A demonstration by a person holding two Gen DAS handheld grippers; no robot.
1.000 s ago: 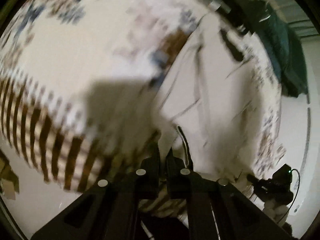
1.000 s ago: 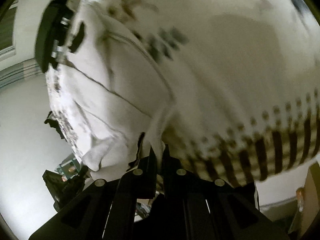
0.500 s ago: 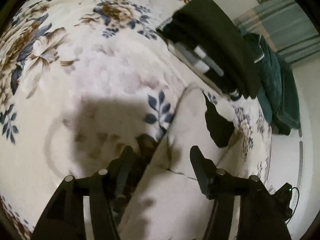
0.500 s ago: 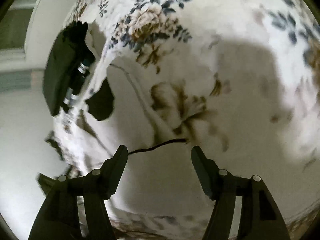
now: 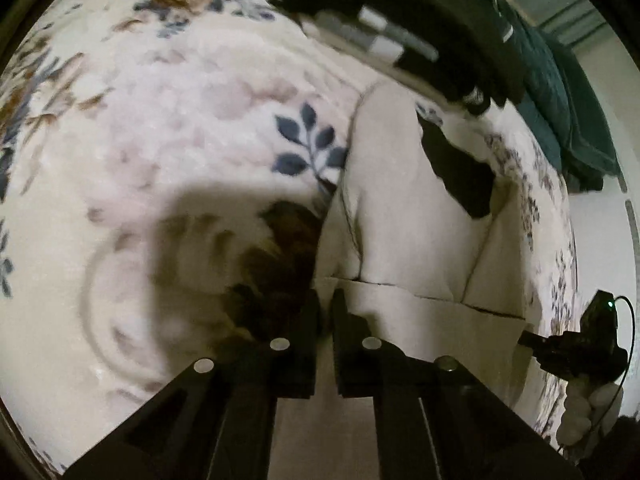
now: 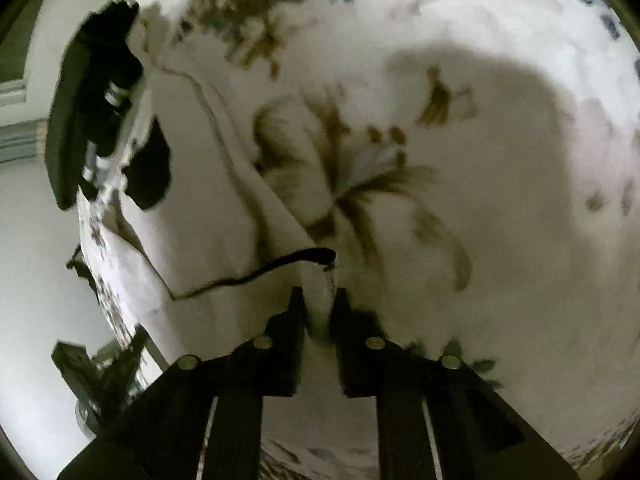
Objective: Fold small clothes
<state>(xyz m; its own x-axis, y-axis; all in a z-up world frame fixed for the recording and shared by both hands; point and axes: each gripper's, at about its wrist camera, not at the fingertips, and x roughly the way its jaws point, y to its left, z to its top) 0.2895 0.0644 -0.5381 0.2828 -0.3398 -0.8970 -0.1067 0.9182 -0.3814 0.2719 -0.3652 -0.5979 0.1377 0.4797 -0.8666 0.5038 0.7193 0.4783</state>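
A floral blanket (image 5: 168, 128) is filling most of both views, and a cream garment (image 5: 404, 208) is lying on it, running from the lower middle of the left view up toward the upper right, where a dark folded stack (image 5: 400, 12) is sitting at the frame's top edge. In the right view the same garment (image 6: 208, 208) is occupying the left half, with the stack (image 6: 80, 120) at the far left. The step in hand looks like a grasp for the next fold: both grippers are pinching the near edge of the garment at its two corners. The left gripper (image 5: 326, 304) is sitting low at the bottom centre of its view, fingers nearly together on the cloth's left corner, though whether fabric is truly caught between them is hard to tell. The right gripper (image 6: 318, 300) is pointing the same way, jaws closed on a raised tuck of cream cloth just below a dark trim line (image 6: 272, 266) at the frame's centre. The next move likely calls for lifting both corners together and carrying them away toward the far edge near the stack, keeping them level so the fold is landing square. A small black patch (image 5: 460, 176) is showing on the garment at centre right of the left view.
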